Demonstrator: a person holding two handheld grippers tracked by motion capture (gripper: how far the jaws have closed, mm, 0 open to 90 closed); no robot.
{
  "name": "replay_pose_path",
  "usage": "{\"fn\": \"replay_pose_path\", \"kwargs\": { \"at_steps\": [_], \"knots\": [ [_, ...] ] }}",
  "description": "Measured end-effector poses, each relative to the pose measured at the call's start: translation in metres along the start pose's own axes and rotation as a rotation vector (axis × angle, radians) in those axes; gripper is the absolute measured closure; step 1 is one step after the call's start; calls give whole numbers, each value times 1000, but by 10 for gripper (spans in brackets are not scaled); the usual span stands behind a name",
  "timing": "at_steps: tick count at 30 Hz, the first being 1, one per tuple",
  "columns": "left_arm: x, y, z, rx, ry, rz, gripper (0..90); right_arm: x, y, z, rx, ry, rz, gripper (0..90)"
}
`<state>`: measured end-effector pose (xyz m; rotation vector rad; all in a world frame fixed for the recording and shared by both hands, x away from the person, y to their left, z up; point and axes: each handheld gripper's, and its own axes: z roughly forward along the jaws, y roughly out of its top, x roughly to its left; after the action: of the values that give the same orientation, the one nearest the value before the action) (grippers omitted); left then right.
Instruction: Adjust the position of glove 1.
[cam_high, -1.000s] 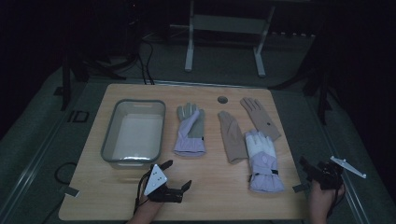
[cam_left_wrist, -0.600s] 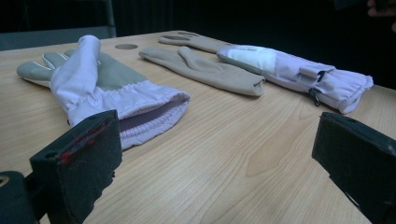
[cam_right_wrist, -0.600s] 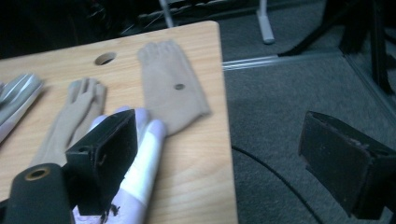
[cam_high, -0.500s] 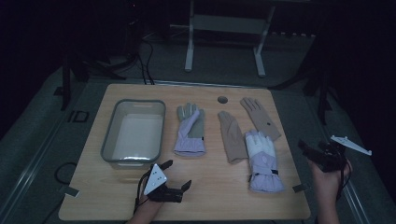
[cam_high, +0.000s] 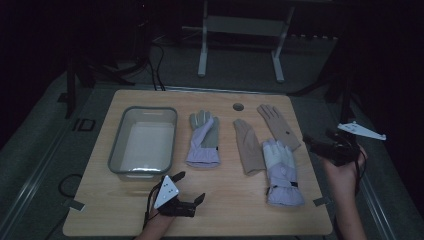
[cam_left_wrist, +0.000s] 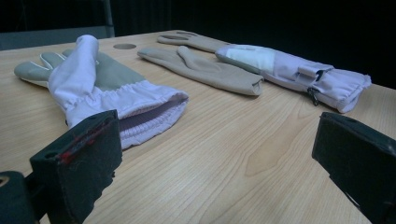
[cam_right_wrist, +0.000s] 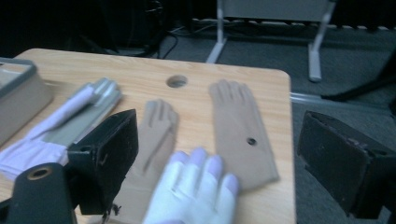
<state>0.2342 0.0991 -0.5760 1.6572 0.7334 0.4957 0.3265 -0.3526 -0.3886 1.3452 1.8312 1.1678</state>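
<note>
Four gloves lie flat on the desk (cam_high: 100, 200) in front of you, none gripped. Your left claw (cam_high: 191, 187) sits low at the near edge, forearm coming straight up from the bottom, jaws wide apart w/ nothing between them, aimed fwd-right at the lavender glove w/ grey palm (cam_high: 203, 140). In the left gripper view that glove's cuff opening faces you, just past the left jaw.

Your right claw (cam_high: 311, 142) hangs off the desk's right edge, hand raised above the surface, wrist turned so the jaws point left twd the gloves. Jaws spread, empty. Nearest to it: the white-and-lavender glove (cam_high: 281, 172), cuff twd you, fingertips overlapping the lower part of the right tan glove (cam_high: 278, 126). The left tan glove (cam_high: 248, 146) lies just beside it, touching along the side.

The clear bin (cam_high: 120, 145) stands at the left, near the grey-palmed glove but apart from it. A round hole (cam_high: 238, 107) shows in the desk at the far edge, betw. the glove rows.
</note>
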Motion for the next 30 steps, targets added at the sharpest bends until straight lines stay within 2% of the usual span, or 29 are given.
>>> {"fn": "replay_pose_path", "kwargs": {
  "at_steps": [5, 11, 15, 16, 18, 21, 25, 30],
  "knots": [
    [0, 0, 0, 0, -1, 1, 19, 24, 14, 13, 6, 44, -62, 130],
    [0, 0, 0, 0, -3, 1, 19, 51, 28, 30, 12, 99, -98, 130],
    [0, 0, 0, -1, -7, -2, 19, 65, 35, 43, 22, 134, -111, 130],
    [0, 0, 0, -1, -7, -2, 19, 65, 35, 43, 22, 134, -111, 130],
    [0, 0, 0, 0, -8, 3, 19, 80, 40, 55, 27, 161, -132, 131],
    [0, 0, 0, -2, -9, 0, 19, 91, 43, 64, 27, 184, -151, 154],
    [0, 0, 0, -2, -10, -3, 19, 105, 45, 77, 48, 228, -172, 150],
    [0, 0, 0, -3, -11, 4, 19, 126, 46, 98, 95, 255, -209, 149]
  ]
}}
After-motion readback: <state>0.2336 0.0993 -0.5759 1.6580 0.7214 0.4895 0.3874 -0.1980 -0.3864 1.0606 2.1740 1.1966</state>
